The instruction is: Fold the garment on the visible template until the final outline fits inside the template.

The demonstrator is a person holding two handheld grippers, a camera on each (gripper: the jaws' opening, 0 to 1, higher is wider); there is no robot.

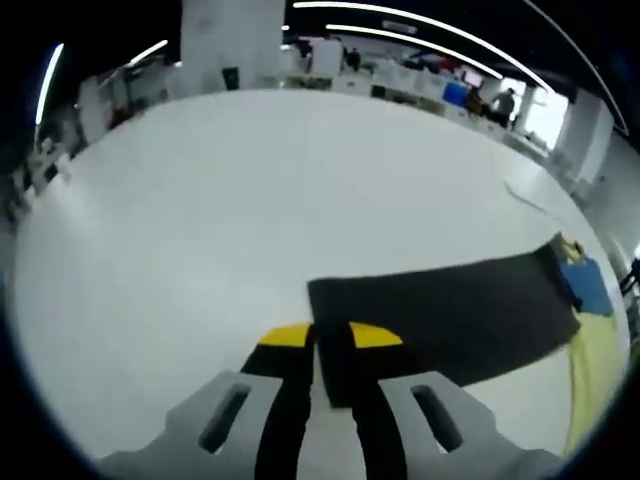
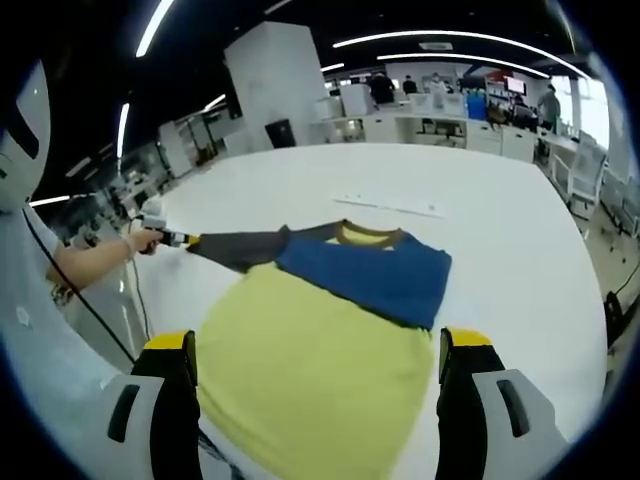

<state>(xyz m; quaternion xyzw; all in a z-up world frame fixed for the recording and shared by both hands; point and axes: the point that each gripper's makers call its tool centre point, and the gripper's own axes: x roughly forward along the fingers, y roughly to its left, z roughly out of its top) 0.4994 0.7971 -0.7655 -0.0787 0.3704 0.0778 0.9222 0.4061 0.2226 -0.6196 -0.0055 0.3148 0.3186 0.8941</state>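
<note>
The garment is a shirt with a yellow body (image 2: 310, 370), a blue shoulder panel (image 2: 375, 270), a yellow collar (image 2: 365, 235) and dark grey sleeves. It lies flat on the white table (image 2: 480, 190). One grey sleeve (image 1: 450, 310) is stretched out sideways. My left gripper (image 1: 330, 335) is shut on that sleeve's cuff end. In the right gripper view, this left gripper (image 2: 165, 240) is in a person's hand at the sleeve (image 2: 240, 247) tip. My right gripper (image 2: 317, 345) hangs open over the yellow body, jaws wide apart and holding nothing.
A thin pale strip (image 2: 390, 205) lies on the table beyond the collar. The table's edge runs close on the right (image 2: 590, 300). A person's arm (image 2: 90, 262) reaches in from the left. Desks and shelves stand far behind.
</note>
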